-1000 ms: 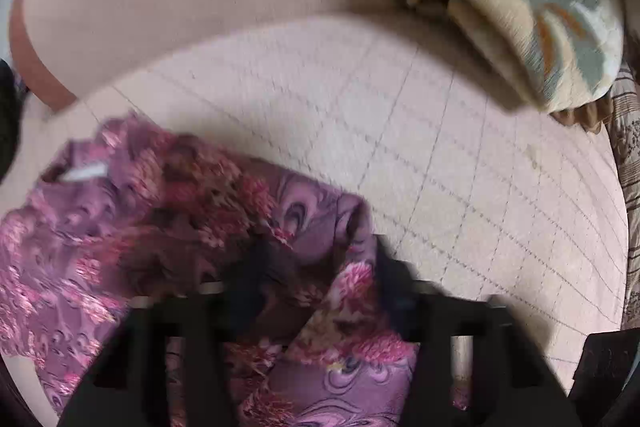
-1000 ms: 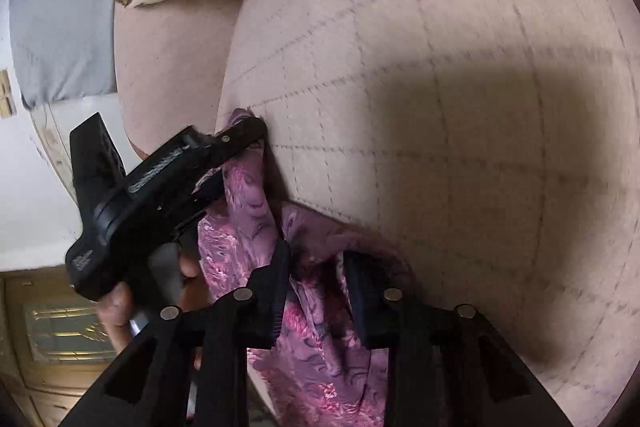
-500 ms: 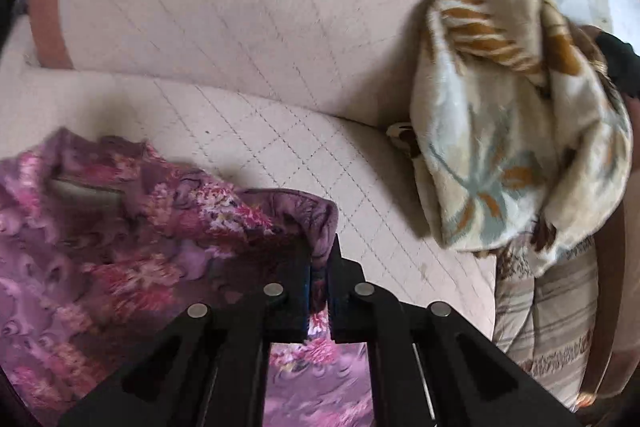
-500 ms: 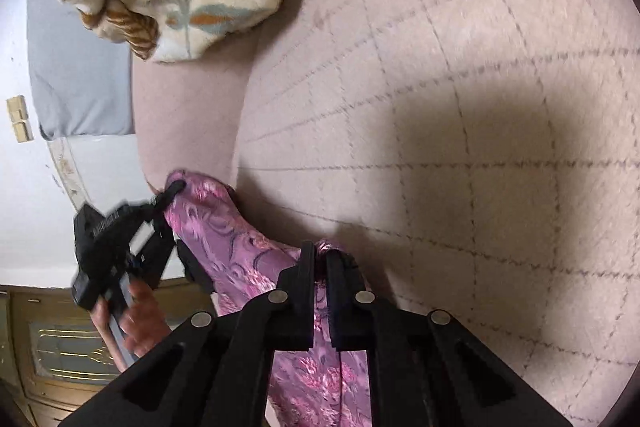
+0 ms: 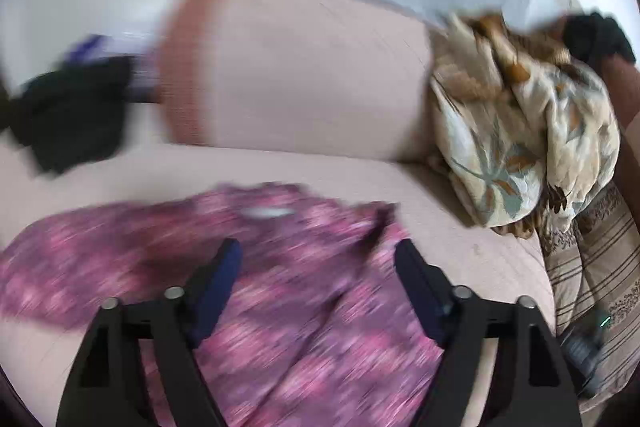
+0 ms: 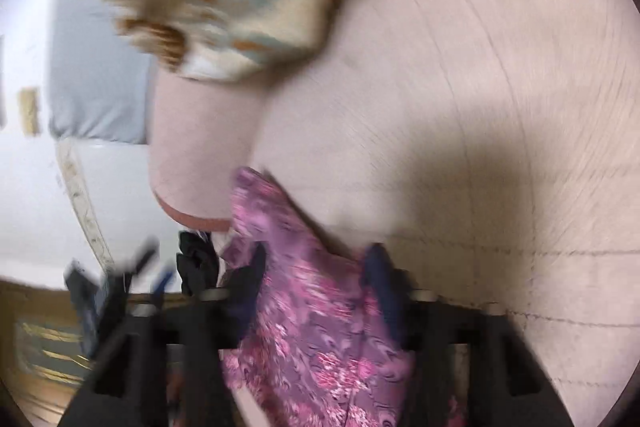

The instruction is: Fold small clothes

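Observation:
A purple and pink floral garment [image 5: 304, 291] lies spread on the beige quilted sofa seat [image 5: 460, 227]; a white label shows near its far edge. My left gripper [image 5: 318, 259] is open above it, fingers wide apart, holding nothing. In the right wrist view the same garment [image 6: 316, 327] runs between the open fingers of my right gripper [image 6: 316, 267], which hovers over it and grips nothing. The left gripper [image 6: 112, 279] shows blurred at the lower left of that view. Both views are motion-blurred.
A cream leaf-patterned blanket [image 5: 520, 131] is bunched against the sofa back at right, above a striped cushion [image 5: 592, 267]. The rounded sofa arm [image 5: 288, 67] stands behind the garment. A dark garment [image 5: 68, 115] lies at far left. A wooden cabinet [image 6: 40, 347] is beyond the sofa.
Both grippers have opened and let go of the garment's edge, then pulled back and up. The garment now lies flatter on the seat.

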